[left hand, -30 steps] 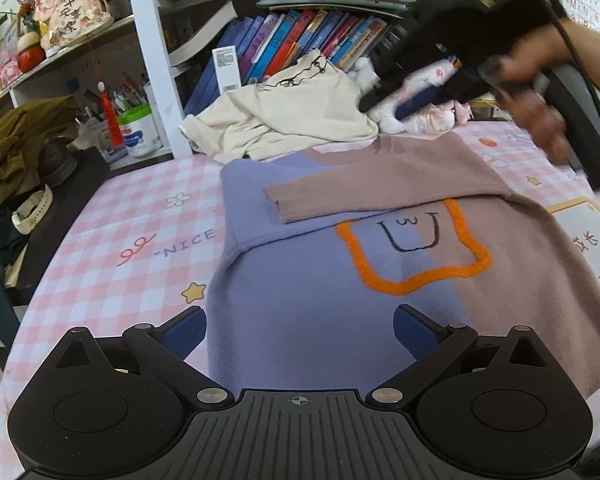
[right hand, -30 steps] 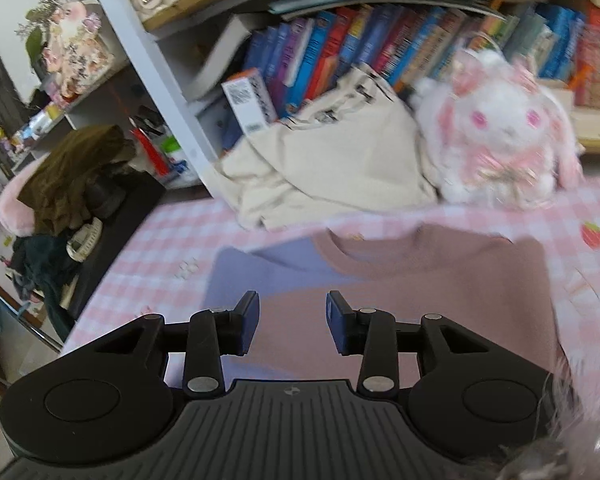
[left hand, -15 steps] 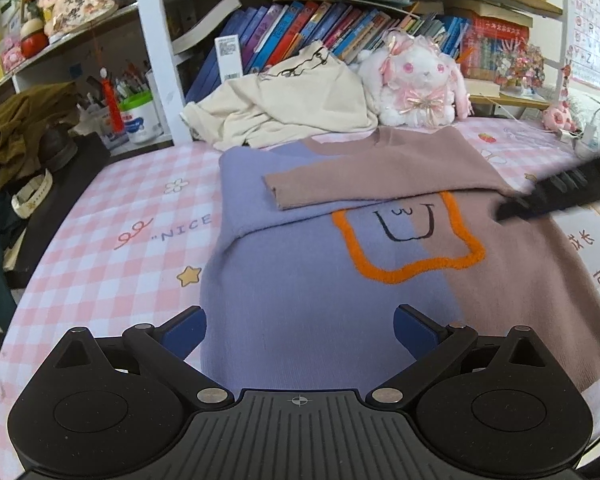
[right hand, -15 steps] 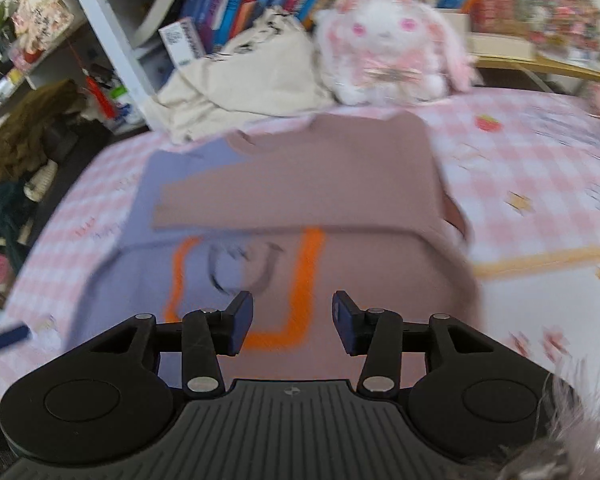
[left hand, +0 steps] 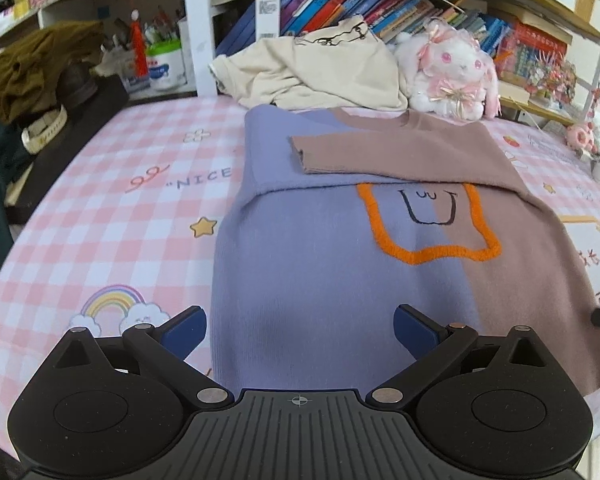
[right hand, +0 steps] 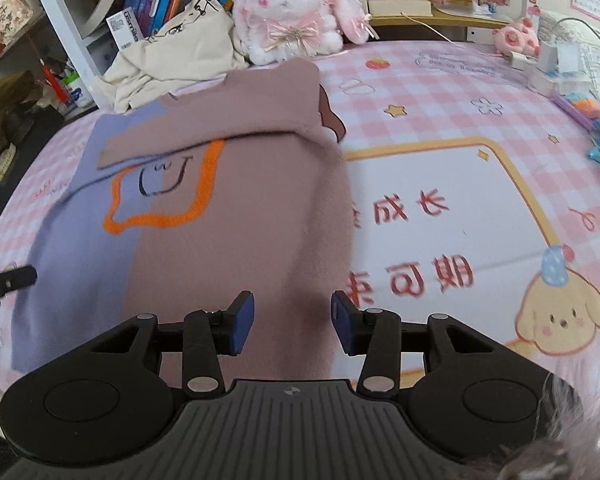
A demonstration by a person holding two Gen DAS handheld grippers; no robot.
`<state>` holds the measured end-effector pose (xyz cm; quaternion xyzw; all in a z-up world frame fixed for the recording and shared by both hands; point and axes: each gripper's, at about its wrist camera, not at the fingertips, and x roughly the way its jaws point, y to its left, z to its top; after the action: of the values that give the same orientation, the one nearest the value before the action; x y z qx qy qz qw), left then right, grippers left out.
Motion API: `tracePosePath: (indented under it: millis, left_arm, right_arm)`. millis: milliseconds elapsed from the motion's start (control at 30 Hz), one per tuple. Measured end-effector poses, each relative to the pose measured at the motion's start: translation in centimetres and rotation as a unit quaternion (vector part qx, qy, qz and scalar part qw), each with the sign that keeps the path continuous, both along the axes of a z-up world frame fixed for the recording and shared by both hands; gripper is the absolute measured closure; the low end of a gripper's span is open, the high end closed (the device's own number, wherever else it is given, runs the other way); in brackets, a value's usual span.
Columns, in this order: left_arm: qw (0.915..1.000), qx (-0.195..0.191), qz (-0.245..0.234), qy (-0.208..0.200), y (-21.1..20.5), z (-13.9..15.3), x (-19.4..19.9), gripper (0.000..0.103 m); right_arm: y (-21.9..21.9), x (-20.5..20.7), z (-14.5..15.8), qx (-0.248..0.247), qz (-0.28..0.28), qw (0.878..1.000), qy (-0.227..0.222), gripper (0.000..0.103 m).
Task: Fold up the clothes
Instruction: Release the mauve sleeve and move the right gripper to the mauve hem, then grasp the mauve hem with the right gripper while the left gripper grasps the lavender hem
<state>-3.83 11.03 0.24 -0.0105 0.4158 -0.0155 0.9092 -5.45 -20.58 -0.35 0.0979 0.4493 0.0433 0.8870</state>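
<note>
A purple and mauve sweater (left hand: 340,264) with an orange outlined face lies flat on the pink checked table; its mauve sleeve (left hand: 380,152) is folded across the chest. My left gripper (left hand: 300,328) is open wide over the sweater's purple hem. In the right wrist view the sweater (right hand: 220,216) lies ahead, and my right gripper (right hand: 292,320) is open over its mauve hem, holding nothing. The left gripper's fingertip (right hand: 8,280) shows at that view's left edge.
A cream garment (left hand: 316,72) and a white plush rabbit (left hand: 448,76) lie at the table's back by bookshelves. A dark garment pile (left hand: 32,64) sits at the far left. A printed white panel (right hand: 452,232) covers the table to the sweater's right.
My right gripper has pulled back from the collar end to the sweater's near hem and opened wider. My left gripper has stayed open near the hem, drawing slightly back.
</note>
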Motion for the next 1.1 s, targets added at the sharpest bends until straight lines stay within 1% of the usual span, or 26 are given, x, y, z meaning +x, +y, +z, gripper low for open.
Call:
tracePosePath:
  millis: [100,233,400,467,500,567,633,700,800,867,900,933,967,1000,1033,1067,1100]
  left_arm:
    - [1.0,-0.004,0.004,0.002,0.6,-0.3,-0.4,0.002]
    - [0.9999,0.002,0.005,-0.014,1.2,-0.4,-1.5,0.004]
    - [0.9997,0.004,0.025,-0.007,2.6,-0.7,-1.9,0.023]
    - [0.9994,-0.004,0.035,0.003,3.4,-1.0,-2.0,0.035]
    - [0.9991,-0.008,0.04,0.009,3.7,-1.1,-2.1,0.038]
    - [0.9983,-0.02,0.05,0.022,4.3,-1.6,-2.2,0.051]
    - [0.9973,-0.033,0.056,0.034,4.7,-2.0,-2.2,0.057]
    - [0.9965,-0.043,0.06,0.041,5.0,-2.3,-2.3,0.057]
    - [0.9954,-0.054,0.06,0.051,5.1,-2.6,-2.3,0.062]
    - [0.9949,-0.06,0.061,0.054,5.2,-2.9,-2.2,0.067]
    - [0.995,-0.058,0.062,0.052,5.1,-2.9,-2.2,0.069]
    - [0.9952,-0.056,0.062,0.051,5.1,-2.9,-2.2,0.075]
    - [0.9953,-0.056,0.06,0.051,5.0,-3.0,-2.1,0.087]
    - [0.9952,-0.06,0.057,0.051,5.1,-3.0,-2.1,0.092]
    - [0.9954,-0.063,0.053,0.049,5.0,-2.9,-2.1,0.096]
    - [0.9961,-0.06,0.049,0.042,4.8,-2.7,-2.1,0.098]
    - [0.9968,-0.057,0.044,0.036,4.6,-2.4,-2.2,0.098]
  right_arm:
    - [-0.5,-0.5,-0.3,0.004,-0.006,1.0,0.007,0.061]
    - [-1.3,-0.8,-0.7,0.015,-0.017,1.0,0.018,0.061]
    - [-2.1,-0.8,-1.3,0.028,-0.025,0.999,0.031,0.062]
    - [-2.3,-0.6,-1.4,0.032,-0.027,0.999,0.035,0.062]
    - [-2.4,-0.6,-1.5,0.033,-0.028,0.998,0.036,0.064]
    - [-2.5,-0.4,-1.6,0.035,-0.031,0.998,0.039,0.065]
    - [-2.6,-0.3,-1.8,0.036,-0.03,0.998,0.041,0.066]
    - [-2.5,-0.2,-1.8,0.035,-0.027,0.998,0.042,0.069]
    - [-2.3,-0.1,-1.9,0.031,-0.022,0.998,0.042,0.074]
    - [-2.1,0.0,-1.9,0.026,-0.019,0.999,0.042,0.077]
    - [-2.1,0.1,-1.9,0.025,-0.017,0.999,0.043,0.084]
    - [-2.0,0.1,-2.0,0.024,-0.015,0.999,0.044,0.087]
    - [-1.9,0.2,-1.9,0.022,-0.013,0.999,0.043,0.088]
    - [-1.8,0.2,-1.9,0.019,-0.01,0.999,0.043,0.089]
    - [-1.6,0.2,-1.8,0.016,-0.006,0.999,0.041,0.091]
    - [-1.4,0.2,-1.7,0.013,-0.002,0.999,0.039,0.091]
    - [-1.2,0.1,-1.3,0.018,0.006,0.999,0.032,0.091]
